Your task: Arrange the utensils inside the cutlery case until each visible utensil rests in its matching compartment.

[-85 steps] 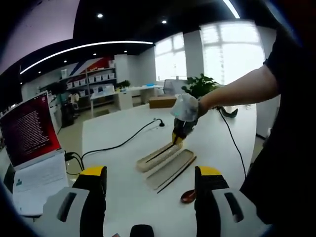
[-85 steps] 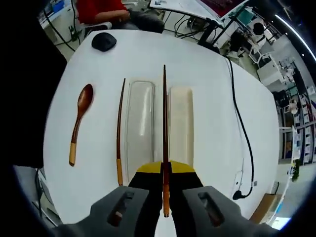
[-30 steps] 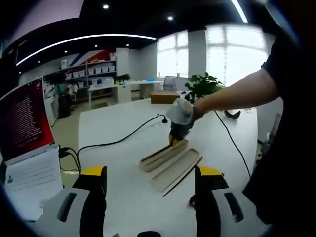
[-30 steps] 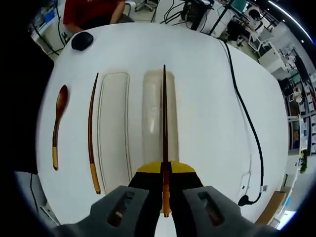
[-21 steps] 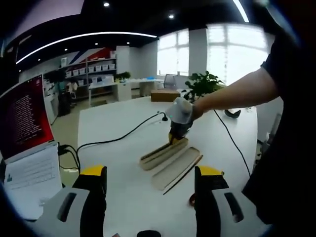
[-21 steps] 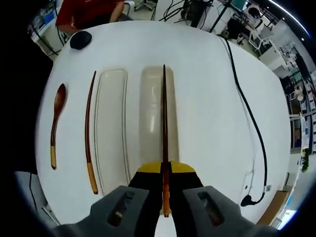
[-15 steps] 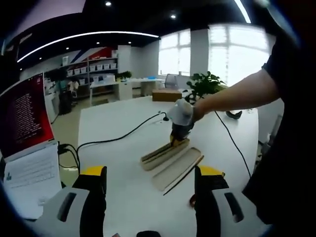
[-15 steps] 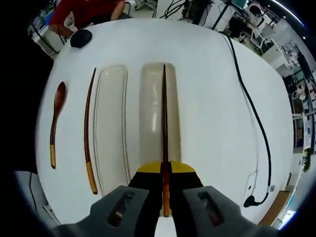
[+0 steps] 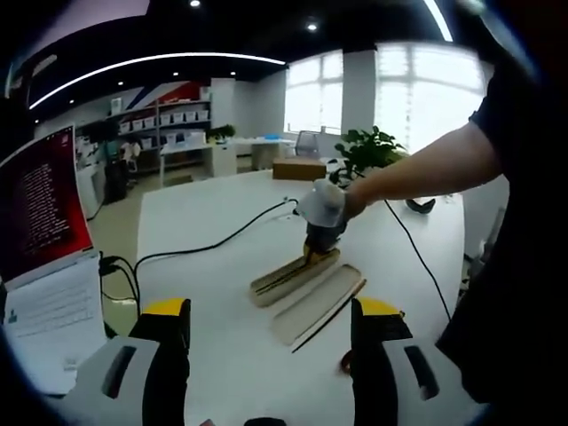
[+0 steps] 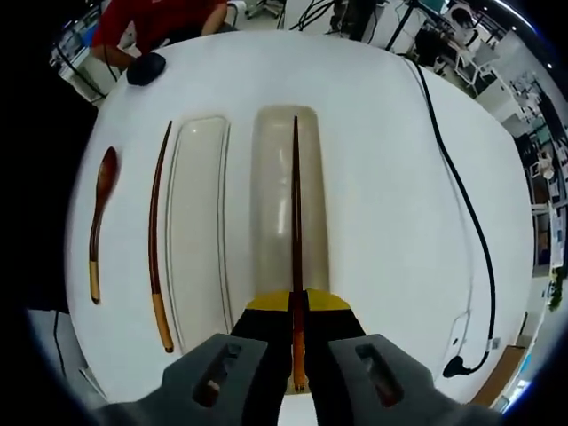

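My right gripper (image 10: 295,324) is shut on a dark wooden chopstick (image 10: 295,213), held lengthwise over the beige cutlery case (image 10: 271,204); whether it touches the case I cannot tell. The case's clear lid (image 10: 197,231) lies beside it on the left. A second chopstick (image 10: 155,240) and a wooden spoon (image 10: 99,217) lie on the table left of the lid. In the left gripper view the right gripper (image 9: 320,232) stands at the far end of the case (image 9: 293,276), with the lid (image 9: 318,301), the loose chopstick (image 9: 330,303) and the spoon (image 9: 344,361) nearer. My left gripper (image 9: 266,333) hovers open, well short of them.
A white table (image 10: 390,177) carries a black cable (image 10: 457,195) to the right of the case and a black mouse (image 10: 145,68) at the far left. A laptop (image 9: 44,240) stands at the left in the left gripper view. A person in red sits beyond the table.
My right gripper has carried the chopstick sideways from between the case and the lid to over the case's middle and lower toward it. The left gripper has barely shifted.
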A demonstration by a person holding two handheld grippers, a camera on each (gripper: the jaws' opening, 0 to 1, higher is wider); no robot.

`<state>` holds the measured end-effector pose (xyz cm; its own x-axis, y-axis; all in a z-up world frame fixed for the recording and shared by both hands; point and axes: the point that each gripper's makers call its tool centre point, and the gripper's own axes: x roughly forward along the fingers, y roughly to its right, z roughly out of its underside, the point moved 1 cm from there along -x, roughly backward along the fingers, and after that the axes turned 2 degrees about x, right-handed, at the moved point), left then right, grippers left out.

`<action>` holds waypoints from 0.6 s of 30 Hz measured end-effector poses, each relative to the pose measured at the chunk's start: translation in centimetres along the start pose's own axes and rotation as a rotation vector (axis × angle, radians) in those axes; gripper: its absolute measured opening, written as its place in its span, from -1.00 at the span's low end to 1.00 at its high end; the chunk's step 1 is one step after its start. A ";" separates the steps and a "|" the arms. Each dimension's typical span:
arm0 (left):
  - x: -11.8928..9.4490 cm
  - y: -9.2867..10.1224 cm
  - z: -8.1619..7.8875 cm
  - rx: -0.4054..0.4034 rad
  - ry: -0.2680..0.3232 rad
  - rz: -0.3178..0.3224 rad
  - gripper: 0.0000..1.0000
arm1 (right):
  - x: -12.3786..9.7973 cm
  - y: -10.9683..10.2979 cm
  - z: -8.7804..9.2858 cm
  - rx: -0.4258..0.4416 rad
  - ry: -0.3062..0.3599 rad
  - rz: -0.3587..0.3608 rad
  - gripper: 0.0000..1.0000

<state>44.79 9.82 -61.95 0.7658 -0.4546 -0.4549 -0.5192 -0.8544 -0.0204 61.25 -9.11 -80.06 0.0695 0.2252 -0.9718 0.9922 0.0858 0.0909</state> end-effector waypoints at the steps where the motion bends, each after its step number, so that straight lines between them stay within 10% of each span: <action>1: -0.1 0.0 0.1 0.003 -0.001 0.001 0.54 | 0.1 0.0 0.1 0.001 -0.004 -0.002 -1.00; 18: 0.0 -0.4 0.5 -0.014 -0.010 0.002 0.53 | 0.8 0.1 0.2 -0.001 -0.019 -0.014 -1.00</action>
<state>44.77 10.28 -62.33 0.7608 -0.4541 -0.4636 -0.5157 -0.8567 -0.0072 61.39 -9.17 -80.85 0.0573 0.2050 -0.9771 0.9929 0.0902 0.0772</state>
